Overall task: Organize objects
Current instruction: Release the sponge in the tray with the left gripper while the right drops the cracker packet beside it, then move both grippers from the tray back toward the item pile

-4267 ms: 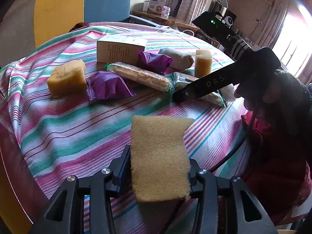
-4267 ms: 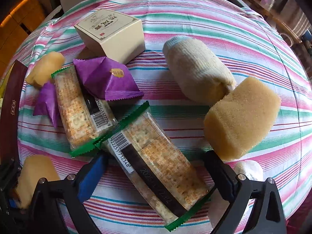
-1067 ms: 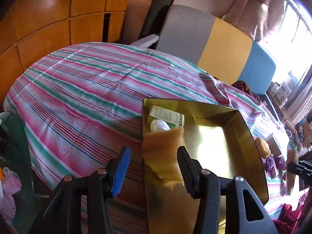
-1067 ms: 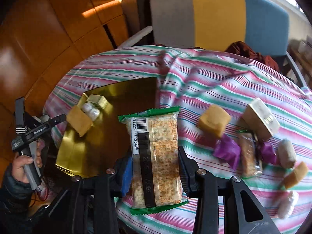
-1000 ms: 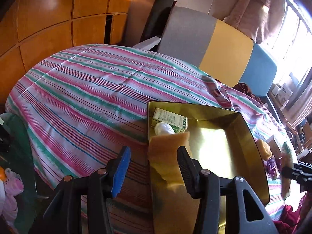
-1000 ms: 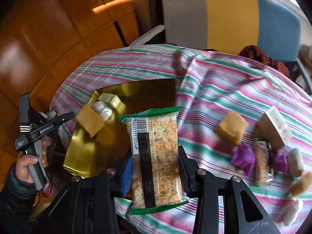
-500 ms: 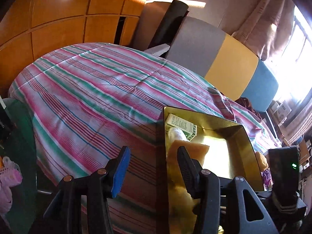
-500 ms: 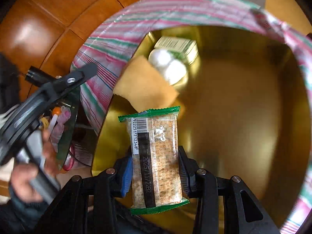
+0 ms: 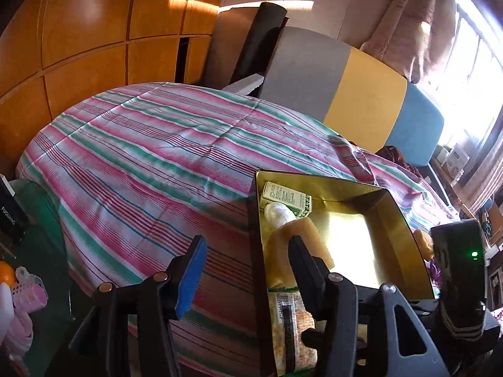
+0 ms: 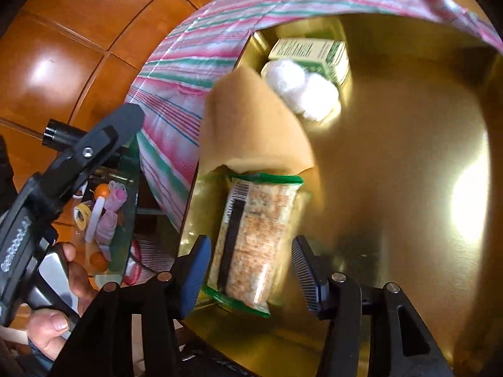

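A gold tray [image 9: 405, 235] [image 10: 408, 163] sits on the striped tablecloth. In it lie a green-and-white box [image 9: 287, 195] [image 10: 311, 51], a white wrapped lump [image 9: 278, 213] [image 10: 301, 89], a tan sponge [image 9: 303, 235] [image 10: 251, 125] and a cracker pack [image 9: 290, 330] [image 10: 251, 235]. My right gripper [image 10: 251, 275] is open above the cracker pack, which lies loose in the tray's near corner. My left gripper [image 9: 245, 264] is open and empty, straddling the tray's left wall. The right gripper's body [image 9: 459, 282] shows in the left wrist view.
A grey, yellow and blue chair back [image 9: 352, 94] stands behind the table. Wooden wall panels [image 9: 78, 31] are at the left. A glass shelf with small items [image 10: 103, 220] sits below the table edge. More items [image 9: 422, 242] lie past the tray.
My right gripper has opened and let the cracker pack drop into the tray beside the sponge. My left gripper has stayed open near the tray's left wall.
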The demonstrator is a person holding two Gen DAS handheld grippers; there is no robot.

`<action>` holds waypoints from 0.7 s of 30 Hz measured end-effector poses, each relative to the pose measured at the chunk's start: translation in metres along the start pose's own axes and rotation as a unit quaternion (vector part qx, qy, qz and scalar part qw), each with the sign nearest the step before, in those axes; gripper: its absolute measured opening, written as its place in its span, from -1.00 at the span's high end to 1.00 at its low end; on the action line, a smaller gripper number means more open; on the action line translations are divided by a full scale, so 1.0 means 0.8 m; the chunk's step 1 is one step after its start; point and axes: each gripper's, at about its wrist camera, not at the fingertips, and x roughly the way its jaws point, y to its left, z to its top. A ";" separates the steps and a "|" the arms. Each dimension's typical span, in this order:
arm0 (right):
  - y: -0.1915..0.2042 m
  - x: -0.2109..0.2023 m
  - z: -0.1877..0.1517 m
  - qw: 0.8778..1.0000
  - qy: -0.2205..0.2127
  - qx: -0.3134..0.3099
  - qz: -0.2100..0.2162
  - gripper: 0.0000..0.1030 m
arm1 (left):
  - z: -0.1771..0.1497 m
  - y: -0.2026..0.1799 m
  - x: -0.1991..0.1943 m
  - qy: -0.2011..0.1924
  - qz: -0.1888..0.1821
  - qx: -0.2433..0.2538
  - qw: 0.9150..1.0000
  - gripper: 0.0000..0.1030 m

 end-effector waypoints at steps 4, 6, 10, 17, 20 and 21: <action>0.002 -0.031 -0.011 0.998 -0.042 -0.028 -0.043 -0.38 | 0.000 -0.016 -0.009 -0.008 0.005 0.016 1.000 -0.05; 0.000 -0.048 -0.019 0.996 -0.062 -0.033 -0.062 -0.47 | -0.001 -0.025 -0.012 -0.010 0.004 0.027 1.000 -0.05; -0.008 -0.079 -0.032 0.989 -0.102 -0.041 -0.094 -0.58 | -0.005 -0.049 -0.018 -0.010 -0.004 0.052 0.999 -0.05; -0.040 -0.133 -0.052 0.978 -0.157 -0.025 -0.134 -0.73 | -0.016 -0.094 -0.020 -0.001 -0.020 0.097 0.995 -0.05; -0.060 -0.154 -0.060 0.974 -0.173 -0.008 -0.145 -0.78 | -0.022 -0.112 -0.018 0.005 -0.027 0.115 0.993 -0.05; -0.069 -0.161 -0.063 0.973 -0.178 0.000 -0.150 -0.80 | -0.024 -0.117 -0.018 0.006 -0.028 0.120 0.992 -0.05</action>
